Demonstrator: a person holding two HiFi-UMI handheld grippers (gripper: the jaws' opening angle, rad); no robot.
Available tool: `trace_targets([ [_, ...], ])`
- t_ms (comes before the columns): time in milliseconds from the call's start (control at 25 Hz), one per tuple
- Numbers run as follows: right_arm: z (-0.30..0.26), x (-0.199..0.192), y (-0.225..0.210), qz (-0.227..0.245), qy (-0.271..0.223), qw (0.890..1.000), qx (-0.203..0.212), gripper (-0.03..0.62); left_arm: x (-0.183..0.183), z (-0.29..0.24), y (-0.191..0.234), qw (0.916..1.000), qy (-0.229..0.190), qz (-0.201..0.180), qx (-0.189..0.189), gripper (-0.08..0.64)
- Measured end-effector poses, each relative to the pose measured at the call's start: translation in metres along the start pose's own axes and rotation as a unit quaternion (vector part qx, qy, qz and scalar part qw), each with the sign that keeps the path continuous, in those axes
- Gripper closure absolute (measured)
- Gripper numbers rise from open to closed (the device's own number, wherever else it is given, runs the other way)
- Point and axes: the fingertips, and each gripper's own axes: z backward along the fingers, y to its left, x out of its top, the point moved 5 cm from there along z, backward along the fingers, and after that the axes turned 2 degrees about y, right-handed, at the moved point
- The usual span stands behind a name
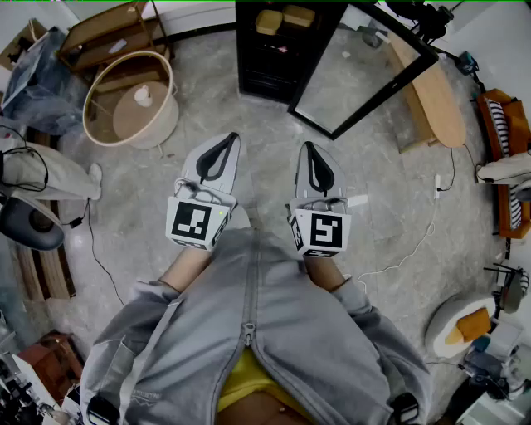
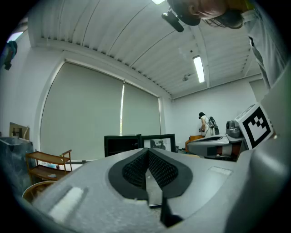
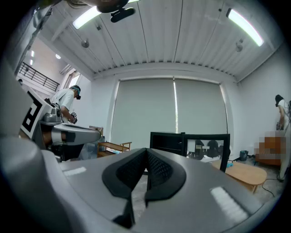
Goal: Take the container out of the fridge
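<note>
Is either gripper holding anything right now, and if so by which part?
Nothing is held. The left gripper and right gripper are both shut and empty; a container sits inside the open fridge.

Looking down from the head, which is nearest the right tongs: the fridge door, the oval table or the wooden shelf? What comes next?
1. Fridge door, just ahead.
2. Oval table, off to the right.
3. Wooden shelf, far upper left.

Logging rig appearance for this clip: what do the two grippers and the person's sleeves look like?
The left gripper and right gripper are pale grey with black, mesh-textured pads. Each carries a cube with black-and-white square markers. The person wears a long-sleeved grey zipped jacket.
</note>
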Motion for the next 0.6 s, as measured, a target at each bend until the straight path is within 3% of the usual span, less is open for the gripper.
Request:
trace_targets([
  [440, -0.081, -0.011, -0.019, -0.008, 0.004, 1.000, 0.008, 0.592, -0.017, -0.069, 0.050, 0.9999, -0.005, 0.010, -0.005, 0.554],
  [520, -0.105, -0.012, -0.026, -0.004, 0.007, 1.000, 0.005, 0.592, -0.021, -0.092, 0.066, 0.9999, -0.001, 0.012, -0.011, 0.500],
  [600, -0.131, -0.011, -0.034, -0.003, 0.010, 1.000, 0.001, 0.592, -0.021, -0.116, 0.083, 0.9998, 0.003, 0.014, -0.015, 0.499],
])
